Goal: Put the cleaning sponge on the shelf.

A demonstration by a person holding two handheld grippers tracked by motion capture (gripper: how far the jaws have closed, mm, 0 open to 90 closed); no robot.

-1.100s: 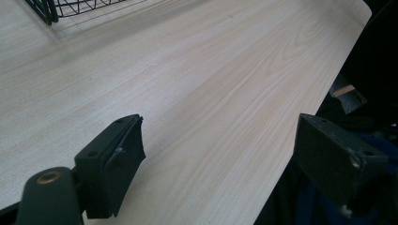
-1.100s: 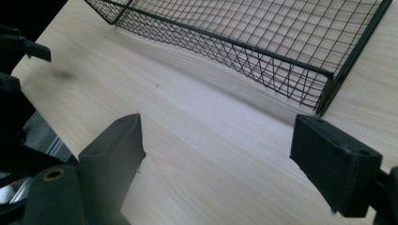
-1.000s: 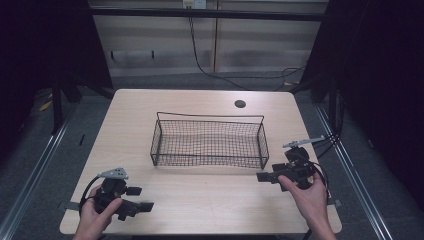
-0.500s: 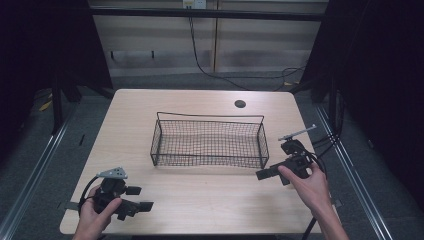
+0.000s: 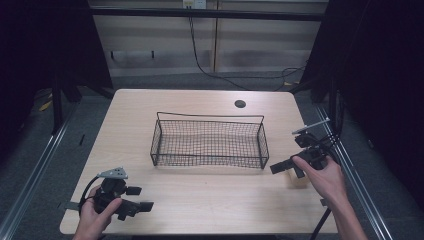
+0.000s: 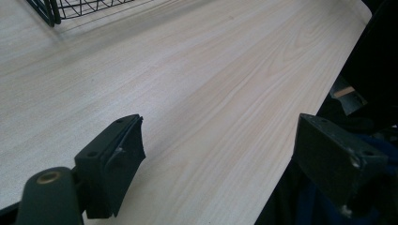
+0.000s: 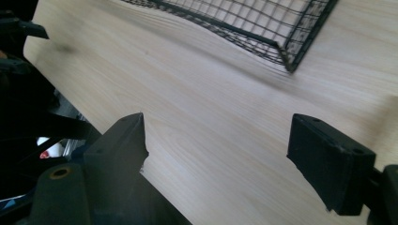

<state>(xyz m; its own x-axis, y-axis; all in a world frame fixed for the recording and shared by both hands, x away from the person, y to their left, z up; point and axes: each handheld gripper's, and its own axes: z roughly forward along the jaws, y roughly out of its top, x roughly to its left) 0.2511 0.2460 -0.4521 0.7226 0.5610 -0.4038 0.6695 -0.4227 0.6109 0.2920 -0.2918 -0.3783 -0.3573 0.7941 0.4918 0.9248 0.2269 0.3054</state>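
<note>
At the table's point(image 5: 210, 197) near edge the left gripper point(image 5: 141, 198) sits with jaws spread wide and nothing between them, pointing along the bare wood. Farther right, the right gripper point(image 5: 281, 166) is likewise released, just off the wire basket's point(image 5: 209, 144) near right corner. The basket stands mid-table, beyond both.
</note>
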